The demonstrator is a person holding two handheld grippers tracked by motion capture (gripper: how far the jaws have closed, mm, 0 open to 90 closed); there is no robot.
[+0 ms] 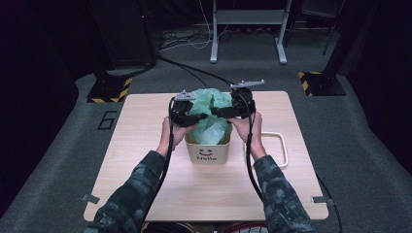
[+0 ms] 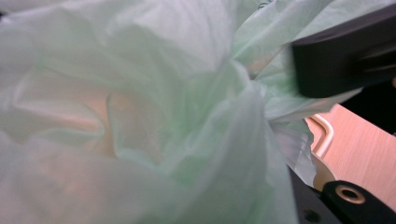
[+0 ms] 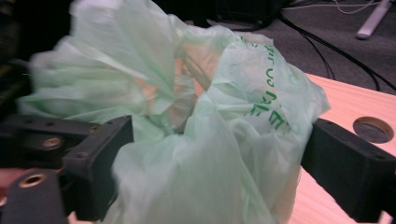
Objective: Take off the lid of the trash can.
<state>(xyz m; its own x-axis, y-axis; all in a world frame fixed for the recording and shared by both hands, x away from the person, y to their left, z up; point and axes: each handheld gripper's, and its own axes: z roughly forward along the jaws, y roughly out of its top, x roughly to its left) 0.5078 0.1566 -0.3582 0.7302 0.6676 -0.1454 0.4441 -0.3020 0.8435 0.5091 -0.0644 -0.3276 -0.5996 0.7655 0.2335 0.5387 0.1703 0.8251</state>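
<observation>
Green plastic bag (image 1: 210, 116) is sitting stuffed in the little white smiley-face bin (image 1: 208, 151) mid-counter (image 1: 145, 184), puffing out over the rim. Left tongs (image 1: 190, 118) are buried in the plastic, can't tell if they're clenched. Right tongs (image 3: 210, 158) are spread wide with the bag bunched between the jaws, not pinching it.

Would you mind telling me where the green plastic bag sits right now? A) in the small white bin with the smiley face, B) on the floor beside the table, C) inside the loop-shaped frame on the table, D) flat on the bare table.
A: in the high view the green plastic bag bulges out of the top of the white bin, with a gripper on each side of it.
</observation>
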